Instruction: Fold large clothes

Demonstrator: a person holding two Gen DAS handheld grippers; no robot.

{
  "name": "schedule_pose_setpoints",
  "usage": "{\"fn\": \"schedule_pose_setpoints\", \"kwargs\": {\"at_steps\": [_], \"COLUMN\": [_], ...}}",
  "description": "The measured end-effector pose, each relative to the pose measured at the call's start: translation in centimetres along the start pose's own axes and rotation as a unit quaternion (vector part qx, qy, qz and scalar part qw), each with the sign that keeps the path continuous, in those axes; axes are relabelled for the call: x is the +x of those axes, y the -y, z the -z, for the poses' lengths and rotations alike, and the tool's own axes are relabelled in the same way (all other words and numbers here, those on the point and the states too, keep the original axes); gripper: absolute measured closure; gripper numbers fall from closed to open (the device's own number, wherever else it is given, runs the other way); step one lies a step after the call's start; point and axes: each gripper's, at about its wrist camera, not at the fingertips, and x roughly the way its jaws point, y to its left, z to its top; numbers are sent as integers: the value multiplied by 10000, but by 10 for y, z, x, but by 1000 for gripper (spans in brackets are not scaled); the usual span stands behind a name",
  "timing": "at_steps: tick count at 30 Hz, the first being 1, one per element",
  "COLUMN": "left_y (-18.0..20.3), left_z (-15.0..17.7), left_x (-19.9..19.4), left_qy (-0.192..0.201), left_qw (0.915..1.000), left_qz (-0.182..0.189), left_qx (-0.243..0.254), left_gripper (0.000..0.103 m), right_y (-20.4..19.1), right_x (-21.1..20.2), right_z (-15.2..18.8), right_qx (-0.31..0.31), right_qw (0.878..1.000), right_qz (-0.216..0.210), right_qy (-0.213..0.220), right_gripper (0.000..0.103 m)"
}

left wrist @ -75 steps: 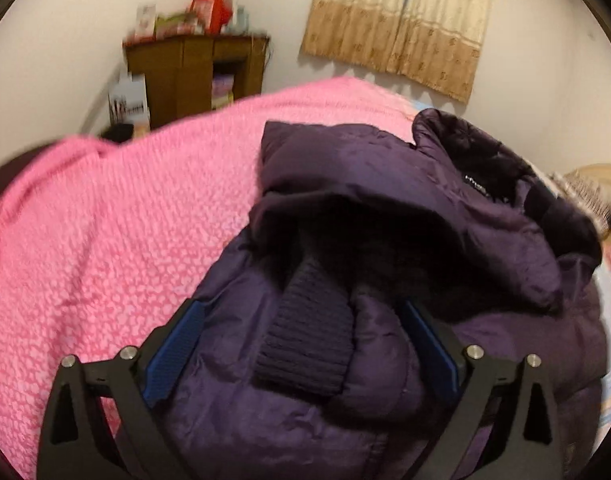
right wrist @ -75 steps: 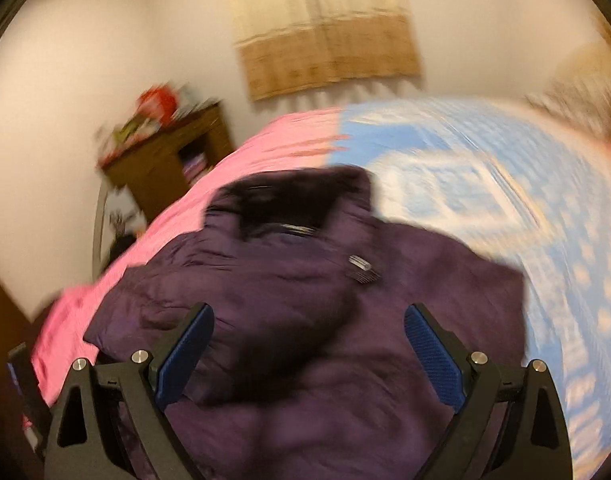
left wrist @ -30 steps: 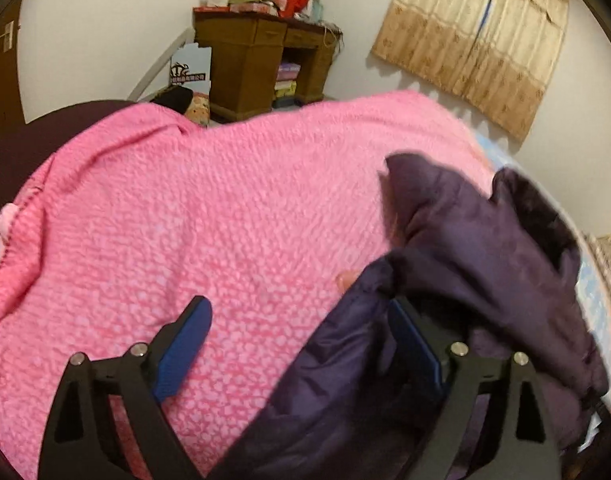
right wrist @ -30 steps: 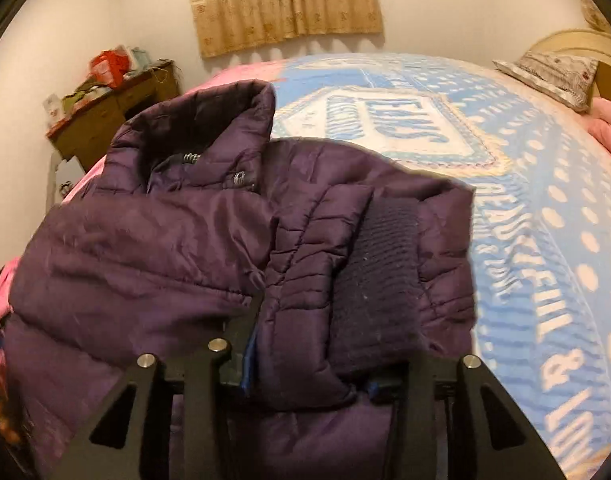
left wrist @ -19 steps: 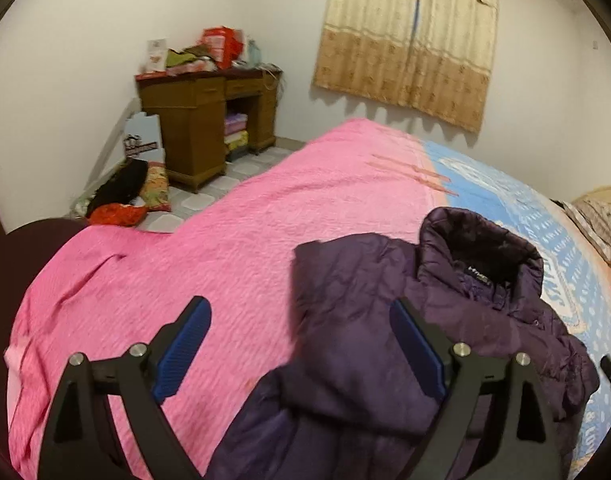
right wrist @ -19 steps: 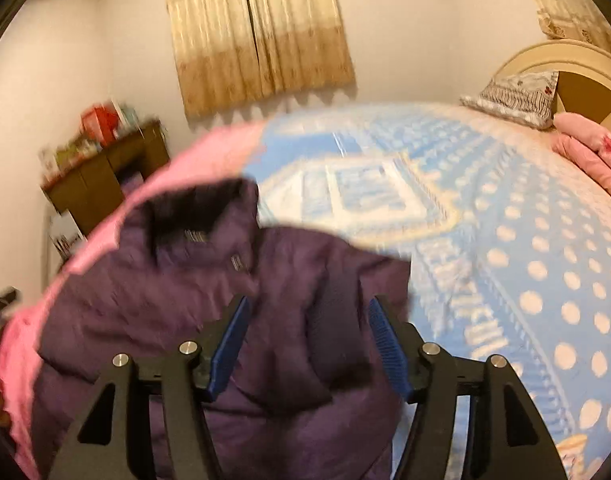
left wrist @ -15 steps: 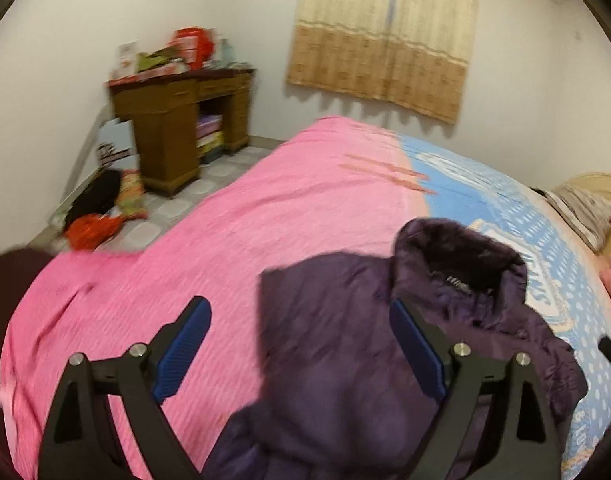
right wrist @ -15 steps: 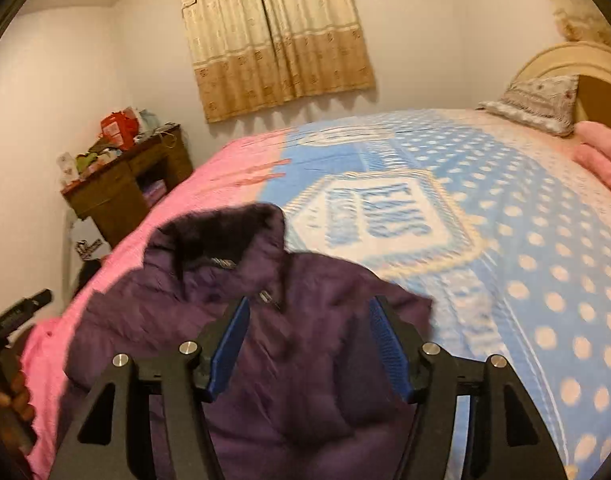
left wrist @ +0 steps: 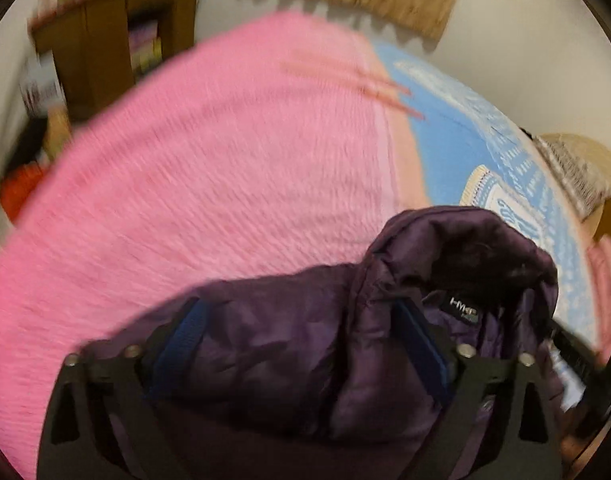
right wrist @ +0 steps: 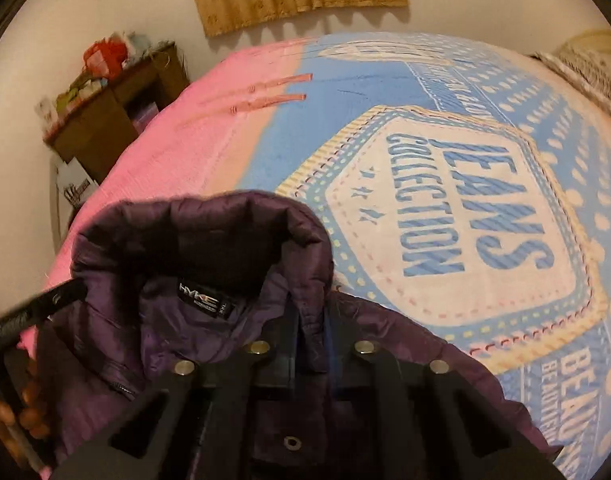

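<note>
A dark purple padded jacket (left wrist: 305, 344) lies on the bed, its collar with a black label (right wrist: 199, 294) turned up toward the far side. My left gripper (left wrist: 301, 320) is open, its blue pads (left wrist: 179, 336) straddling the jacket's shoulder to the left of the collar. My right gripper (right wrist: 309, 320) is shut on the jacket's front edge just below the right side of the collar (right wrist: 225, 240). The left view is motion-blurred.
The bed carries a pink blanket (left wrist: 205, 160) on the left and a blue dotted cover (right wrist: 445, 216) with large lettering on the right. A brown desk (right wrist: 105, 112) with clutter stands by the far wall. A pillow (left wrist: 577, 172) lies at the right edge.
Both grippers dropped down onto the jacket near the collar. The right gripper, half open a moment ago, has closed on the fabric. The left stays open.
</note>
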Motion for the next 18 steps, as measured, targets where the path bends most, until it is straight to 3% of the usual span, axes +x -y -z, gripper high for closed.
{"fn": "schedule_pose_setpoints", "kwargs": {"at_steps": [1,3,4,5,6,7,10,11,13,15,16,18], "left_y": [0,8,9,8,0,-7,-23,-30,-44,-42,-34,-18], "left_z": [2,10,15,20,28,36,55,58,64,62,59,54], "left_x": [-1,-17,-29,-37,-48,-56,-56,-48,-36,-42,-49,-56], "left_qy": [43,293,393,400,480,587,708,573,275,366,464,519], "left_qw": [10000,9994,9985,9969,9948,9942,9969,9979,9971,9967,9972,9978], "left_qz": [25,133,289,628,898,897,315,175,373,436,420,392], "left_qx": [-47,137,239,236,67,-53,-147,-254,-610,-571,-409,-146], "left_gripper": [22,51,82,101,97,98,98,100,100,100,96,67], "right_y": [-2,-2,1,6,12,18,41,51,66,62,56,44], "right_x": [-4,-18,-28,-36,-41,-43,-32,-20,-4,-6,-5,-5], "right_z": [1,8,11,17,22,27,44,51,60,57,57,58], "right_qx": [-102,-341,-347,-282,-207,-131,232,469,935,797,642,363], "right_qw": [9999,9988,9984,9982,9982,9985,9995,9988,9945,9963,9977,9992], "right_qz": [-36,-20,-55,-122,-172,-184,-86,-117,-417,-284,-157,119], "right_qy": [100,341,452,524,532,507,218,6,-197,-155,-136,-96], "right_gripper": [94,94,94,94,94,94,94,94,94,94,94,94]}}
